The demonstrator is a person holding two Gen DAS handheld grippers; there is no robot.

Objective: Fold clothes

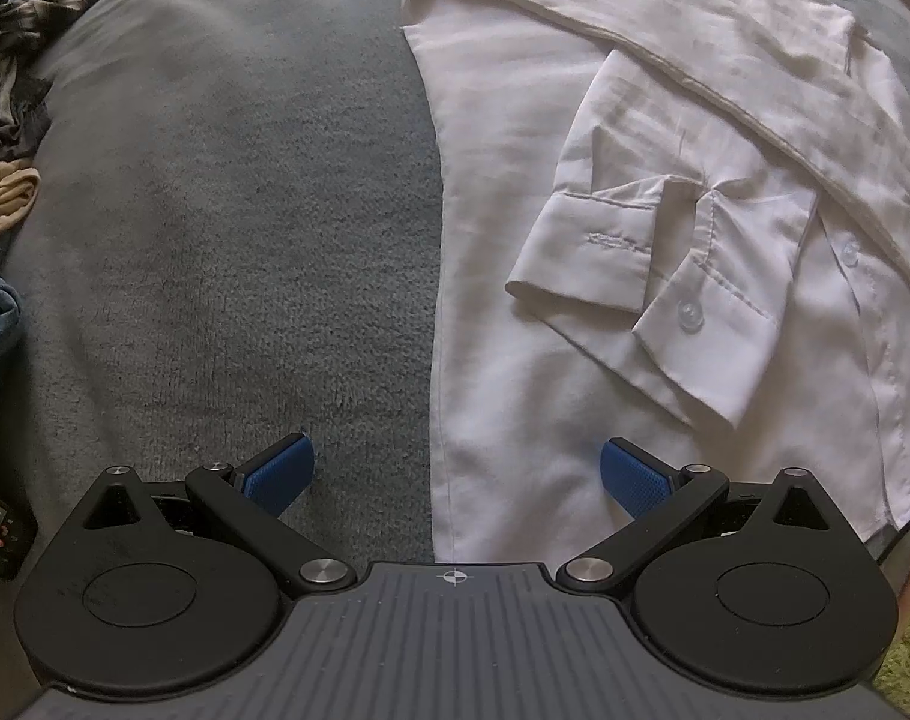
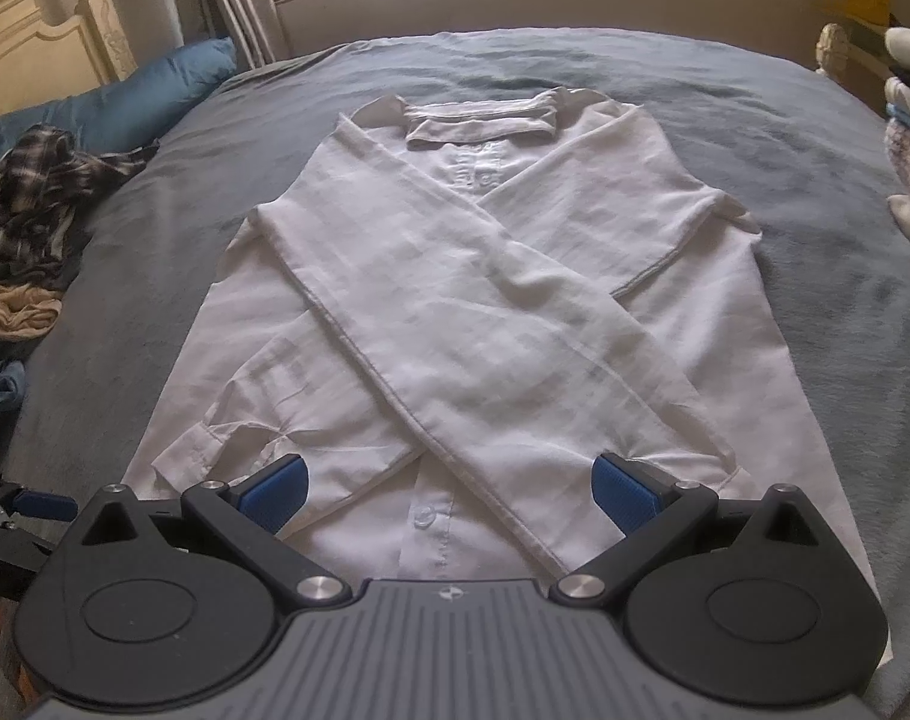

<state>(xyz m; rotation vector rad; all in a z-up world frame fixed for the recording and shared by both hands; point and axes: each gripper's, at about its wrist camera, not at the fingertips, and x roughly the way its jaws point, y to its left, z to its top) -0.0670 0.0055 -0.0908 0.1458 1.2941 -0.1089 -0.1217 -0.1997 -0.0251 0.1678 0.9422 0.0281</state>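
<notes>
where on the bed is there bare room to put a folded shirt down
Bare grey blanket lies between the white shirt and the plaid clothes pile; another strip runs beyond the collar. The far-side edge by the plaid pile and blue pillow is crowded.

No text, label or number is legible anywhere in either view.

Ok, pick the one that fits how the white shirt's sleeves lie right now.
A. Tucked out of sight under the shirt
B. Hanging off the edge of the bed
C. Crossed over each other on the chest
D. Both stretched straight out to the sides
C: in the right wrist view both sleeves are folded inward and cross in an X over the front of the white shirt, which lies flat on the grey bed.
</notes>
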